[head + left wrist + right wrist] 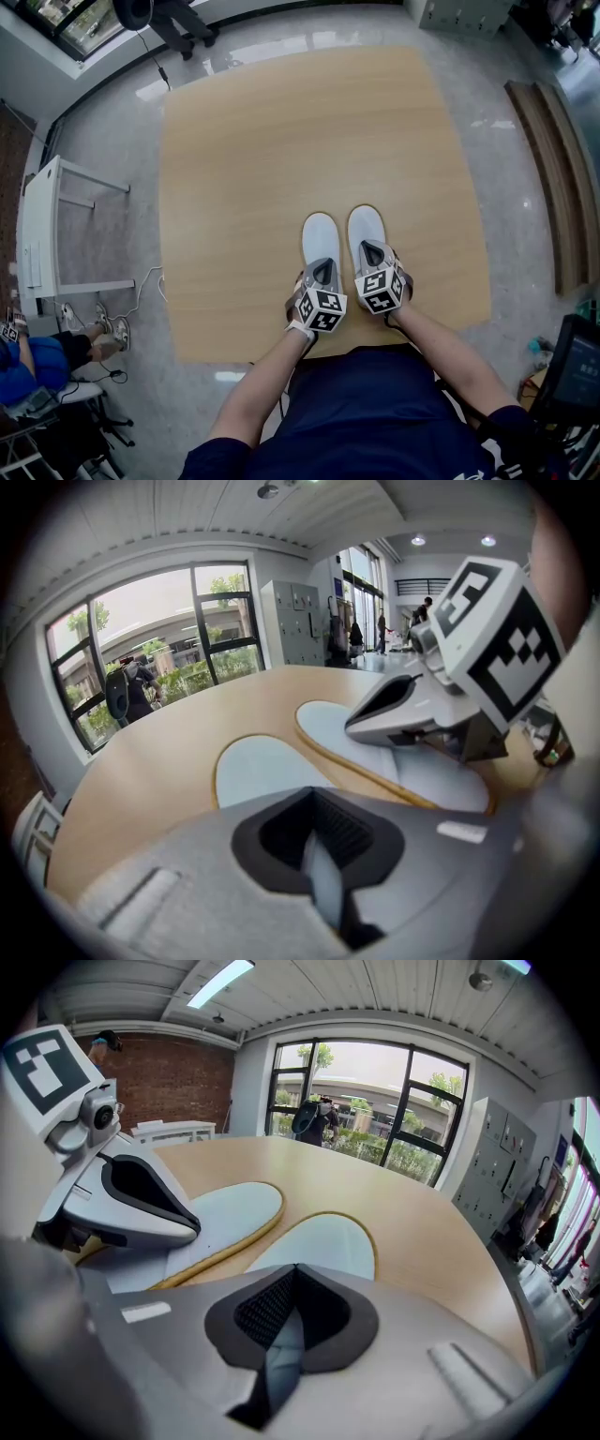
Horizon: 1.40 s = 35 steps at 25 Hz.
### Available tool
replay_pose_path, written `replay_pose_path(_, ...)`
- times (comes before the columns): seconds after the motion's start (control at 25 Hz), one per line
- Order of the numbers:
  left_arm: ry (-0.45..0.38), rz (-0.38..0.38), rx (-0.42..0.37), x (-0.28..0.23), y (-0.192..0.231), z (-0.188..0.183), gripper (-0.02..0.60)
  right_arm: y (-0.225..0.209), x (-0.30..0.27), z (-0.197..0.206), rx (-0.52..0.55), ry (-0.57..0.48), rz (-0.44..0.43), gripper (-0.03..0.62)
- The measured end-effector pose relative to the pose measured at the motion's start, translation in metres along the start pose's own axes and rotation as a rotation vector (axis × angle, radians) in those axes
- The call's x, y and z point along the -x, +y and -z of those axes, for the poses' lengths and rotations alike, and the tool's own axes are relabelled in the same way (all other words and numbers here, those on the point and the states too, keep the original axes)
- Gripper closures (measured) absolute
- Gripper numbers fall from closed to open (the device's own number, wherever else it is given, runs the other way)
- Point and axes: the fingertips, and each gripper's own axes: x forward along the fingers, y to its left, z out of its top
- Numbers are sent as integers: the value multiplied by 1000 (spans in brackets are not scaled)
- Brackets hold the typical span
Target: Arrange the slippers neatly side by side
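Observation:
Two pale blue slippers with tan edging lie side by side, toes pointing away, on the wooden table (281, 141). My left gripper (322, 274) is at the heel of the left slipper (320, 236) and shut on it. A thin strip of pale slipper material shows between its jaws (323, 874), with the sole (258, 766) stretching ahead. My right gripper (373, 255) is shut the same way on the heel of the right slipper (366, 225), whose sole (323, 1241) extends forward. Each gripper view also shows the other gripper on the neighbouring slipper.
The slippers sit near the table's front edge, close to the person's body. A white rack (47, 234) stands on the floor at the left, with a seated person (37, 361) below it. Wooden planks (562, 169) lie on the floor at the right.

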Motion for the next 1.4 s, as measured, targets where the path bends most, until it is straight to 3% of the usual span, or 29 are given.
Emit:
replay_pose_path(0.52,8,14,12,-1,-4,-2,578,10,0,-3,0,1,-7,585)
replay_pose_path(1.4,39,0,26,-7,-9,-3,578,4,-1,2,-108,21,-10,585)
